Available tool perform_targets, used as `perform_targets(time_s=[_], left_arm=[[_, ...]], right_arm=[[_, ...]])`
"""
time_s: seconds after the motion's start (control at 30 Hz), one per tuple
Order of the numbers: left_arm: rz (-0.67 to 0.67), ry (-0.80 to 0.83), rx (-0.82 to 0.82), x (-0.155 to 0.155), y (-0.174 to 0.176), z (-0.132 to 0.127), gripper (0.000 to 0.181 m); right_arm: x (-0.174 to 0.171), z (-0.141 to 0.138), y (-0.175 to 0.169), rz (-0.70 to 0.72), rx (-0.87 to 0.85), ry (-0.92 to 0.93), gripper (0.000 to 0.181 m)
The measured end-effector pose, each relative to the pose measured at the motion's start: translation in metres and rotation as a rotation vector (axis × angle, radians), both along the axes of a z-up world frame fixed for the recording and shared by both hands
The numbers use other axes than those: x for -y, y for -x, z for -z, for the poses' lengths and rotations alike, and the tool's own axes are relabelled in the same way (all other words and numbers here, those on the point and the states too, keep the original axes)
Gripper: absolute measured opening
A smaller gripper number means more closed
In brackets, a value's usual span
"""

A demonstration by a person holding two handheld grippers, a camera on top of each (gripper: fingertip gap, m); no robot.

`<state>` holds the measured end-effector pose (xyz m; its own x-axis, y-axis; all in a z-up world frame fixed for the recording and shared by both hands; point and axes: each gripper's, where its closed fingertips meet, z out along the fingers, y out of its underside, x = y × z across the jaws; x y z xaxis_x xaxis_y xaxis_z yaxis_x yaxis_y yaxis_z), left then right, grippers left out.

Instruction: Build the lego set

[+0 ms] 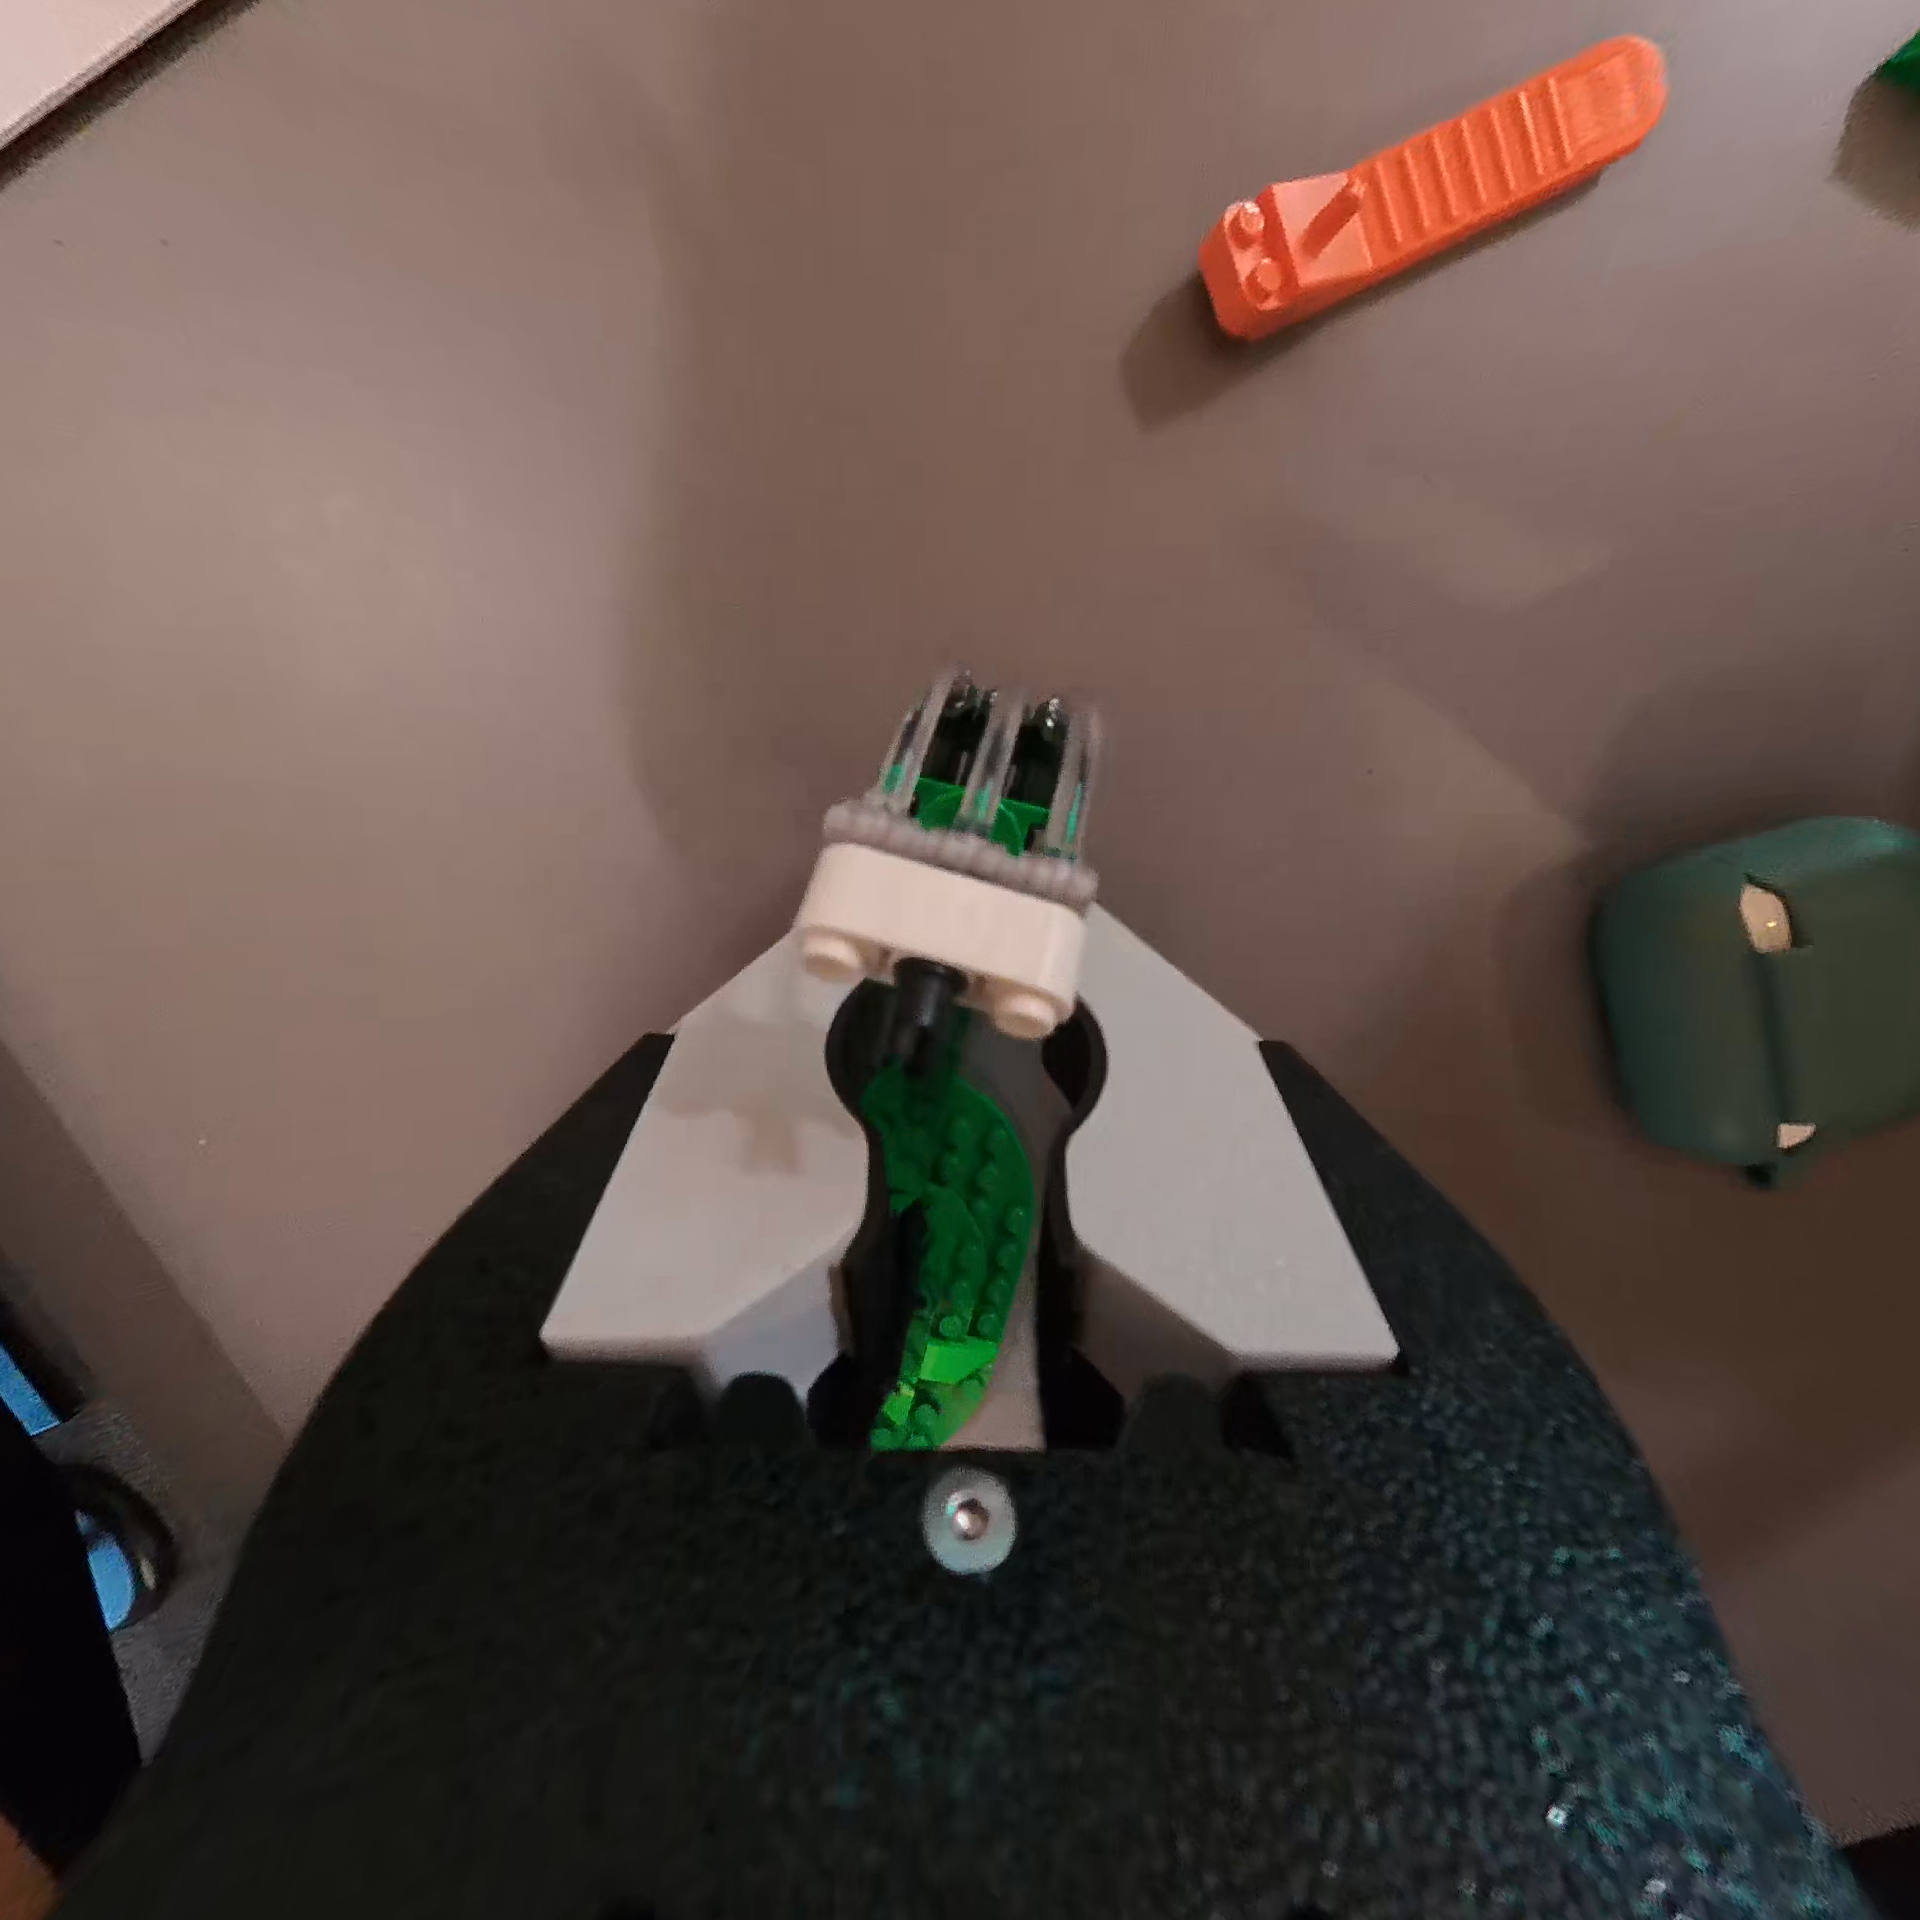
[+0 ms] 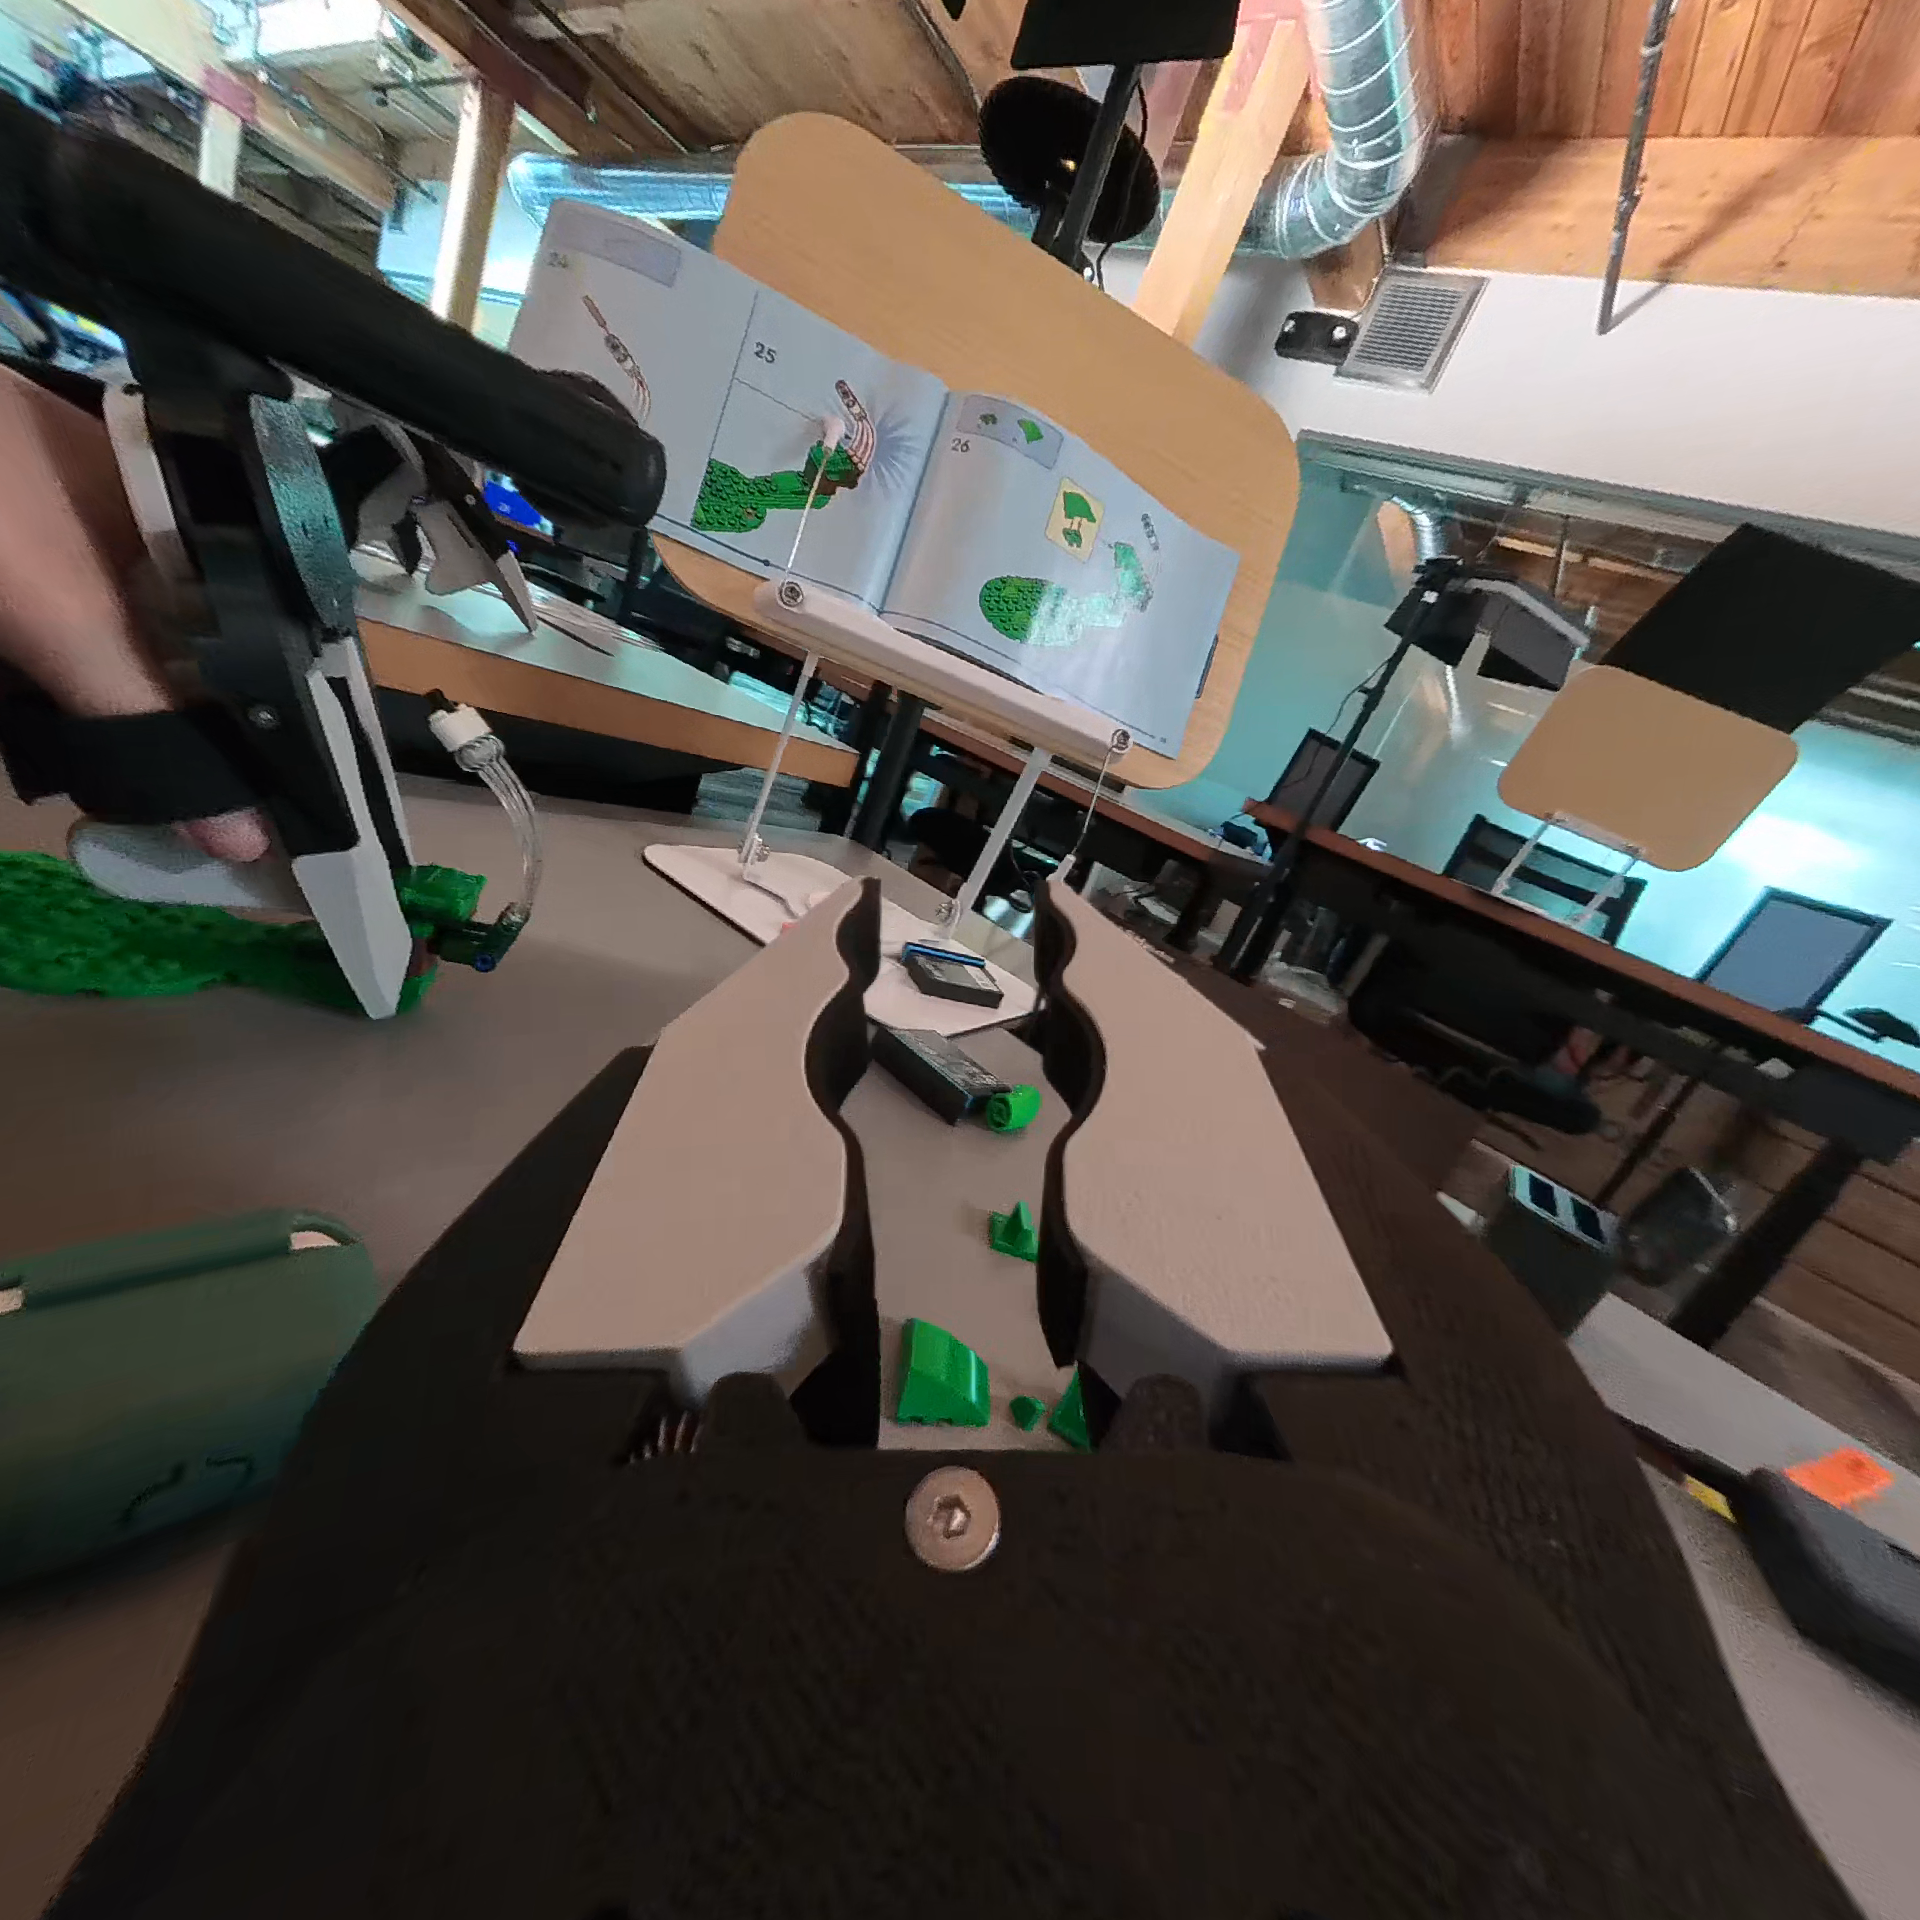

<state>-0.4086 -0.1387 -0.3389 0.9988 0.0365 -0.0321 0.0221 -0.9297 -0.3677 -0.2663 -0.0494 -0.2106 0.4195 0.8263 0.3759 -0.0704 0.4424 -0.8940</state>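
The green Lego build (image 1: pixel 951 1236) sits clamped between the closed fingers of the left gripper (image 1: pixel 961 997), its studded green plates running back through the narrow slot between the two grey fingers. Past the fingertips the build ends in a white studded brick (image 1: pixel 951 914) with a black pin below it, a thin grey ridged piece on top and clear curved pieces beyond that. In the right wrist view the same left gripper (image 2: pixel 384 997) points steeply down with its tips at the bench top (image 2: pixel 208 1122); the green plates spread flat on the bench toward its left edge, and a clear curved tube (image 2: pixel 514 821) arcs up from the build to a small white piece.

The right gripper (image 2: pixel 956 914) is empty, its fingers apart with a clear gap between them, hovering low over the bench. Loose green pieces lie in that gap: a sloped brick (image 2: pixel 940 1371), two small cones beside it, a small pointed piece (image 2: pixel 1013 1231) farther out and a round green piece (image 2: pixel 1013 1107) touching a flat black device (image 2: pixel 935 1070).

An orange brick separator (image 1: pixel 1434 187) lies well apart from the build, toward the far right of the bench. A dark green case (image 1: pixel 1756 997) rests near the right edge, closed, so its contents cannot be seen. Farther back an open instruction booklet (image 2: pixel 883 509) leans on a wooden book stand (image 2: pixel 1039 291) whose white base carries a second small black device (image 2: pixel 951 977).
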Motion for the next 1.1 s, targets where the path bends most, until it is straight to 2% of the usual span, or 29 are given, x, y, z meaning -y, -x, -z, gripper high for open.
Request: perform_targets(time_s=[0.13, 0.27, 0.3, 0.37, 0.43, 0.5, 0.57, 0.6, 0.67, 0.7, 0.77, 0.9, 0.97, 1.03, 1.1], left_arm=[[-0.02, 0.005, 0.008, -0.001, -0.004, 0.001, 0.054], [-0.045, -0.046, -0.006, -0.006, -0.006, -0.008, 0.084], [-0.052, -0.074, -0.024, -0.007, -0.007, -0.015, 0.093], [-0.066, -0.127, -0.139, -0.003, -0.005, -0.042, 0.101], [-0.081, -0.222, -0.318, 0.002, -0.003, -0.086, 0.103], [-0.074, -0.453, -0.427, -0.009, -0.015, -0.14, 0.104], [-0.029, -0.788, -0.508, -0.031, -0.042, -0.194, 0.102], [-0.001, -0.966, -0.526, -0.04, -0.061, -0.215, 0.098], [0.04, -1.259, -0.512, -0.052, -0.105, -0.232, 0.081], [0.046, -1.363, -0.475, -0.057, -0.127, -0.231, 0.075], [0.026, -1.472, -0.425, -0.07, -0.164, -0.22, 0.071], [0.073, -1.561, -0.35, -0.106, -0.218, -0.194, 0.054], [0.078, -1.595, -0.274, -0.12, -0.227, -0.185, 0.054], [0.036, -1.592, -0.189, -0.132, -0.224, -0.176, 0.07], [0.023, -1.582, -0.14, -0.135, -0.223, -0.169, 0.071]], right_arm=[[-0.001, -0.001, 0.0, -0.035, -0.018, 0.049, 0.03], [-0.007, -0.006, -0.005, -0.045, -0.06, 0.094, 0.032], [-0.009, -0.009, -0.008, -0.054, -0.084, 0.108, 0.033], [-0.013, -0.017, -0.016, -0.08, -0.151, 0.142, 0.033], [-0.022, -0.023, -0.023, -0.071, -0.192, 0.158, 0.033], [-0.034, -0.025, -0.028, -0.046, -0.206, 0.165, 0.034], [-0.046, -0.029, -0.035, -0.014, -0.226, 0.169, 0.036], [-0.051, -0.032, -0.04, 0.004, -0.243, 0.166, 0.036], [-0.058, -0.043, -0.051, 0.021, -0.287, 0.13, 0.037], [-0.057, -0.049, -0.057, 0.003, -0.312, 0.097, 0.037], [-0.054, -0.058, -0.066, -0.018, -0.329, 0.016, 0.038], [-0.068, -0.059, -0.079, 0.068, -0.306, -0.05, 0.038], [-0.079, -0.062, -0.089, 0.096, -0.348, -0.005, 0.038], [-0.096, -0.058, -0.096, 0.167, -0.341, 0.042, 0.036], [-0.107, -0.055, -0.1, 0.213, -0.329, 0.072, 0.036]])
